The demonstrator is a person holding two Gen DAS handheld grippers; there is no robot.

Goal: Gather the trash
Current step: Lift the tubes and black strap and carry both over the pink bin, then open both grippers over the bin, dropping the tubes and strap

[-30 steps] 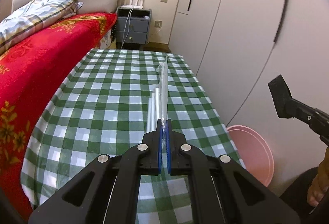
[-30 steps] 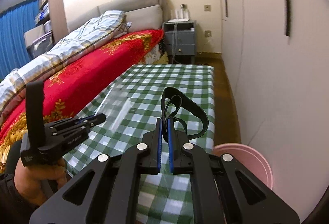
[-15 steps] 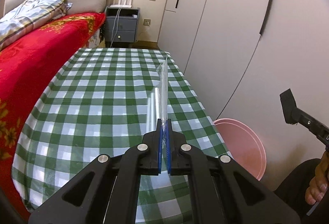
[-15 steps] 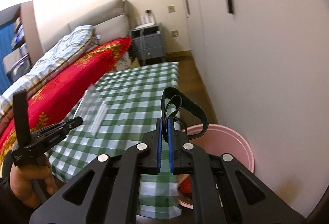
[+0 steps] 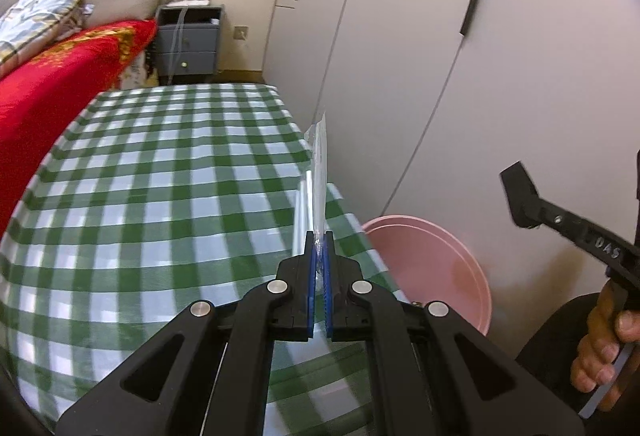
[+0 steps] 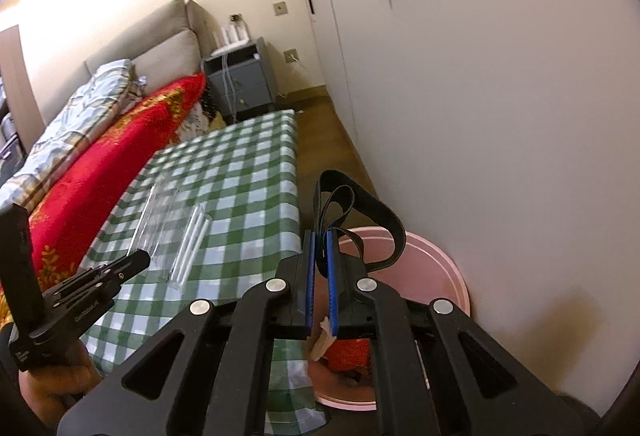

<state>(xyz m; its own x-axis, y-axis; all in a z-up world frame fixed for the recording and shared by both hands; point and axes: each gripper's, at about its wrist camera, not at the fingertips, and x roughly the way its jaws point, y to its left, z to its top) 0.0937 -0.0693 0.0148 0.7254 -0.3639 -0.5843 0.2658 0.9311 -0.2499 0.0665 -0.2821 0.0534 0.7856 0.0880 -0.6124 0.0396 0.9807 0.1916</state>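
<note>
Green-checked cloth covers the surface (image 5: 140, 196) beside the bed, and a pink bin (image 6: 436, 268) stands on the floor at its near right corner, against the wardrobe. The left gripper (image 5: 319, 256) has its jaws pinched on a clear plastic sleeve (image 5: 320, 172) that stands on edge pointing away over the cloth, bin to its right; the right gripper (image 6: 320, 268), nearer, has its jaws clamped on a looped black strap (image 6: 360, 212) directly above the bin. Compared with a second ago, both grippers have swung toward the bin, which now fills more of each view.

White letters reading "DAS" mark the right claw (image 5: 520, 192), on its black arm. Lettering on the left claw (image 6: 142, 260) is too blurred to read.
</note>
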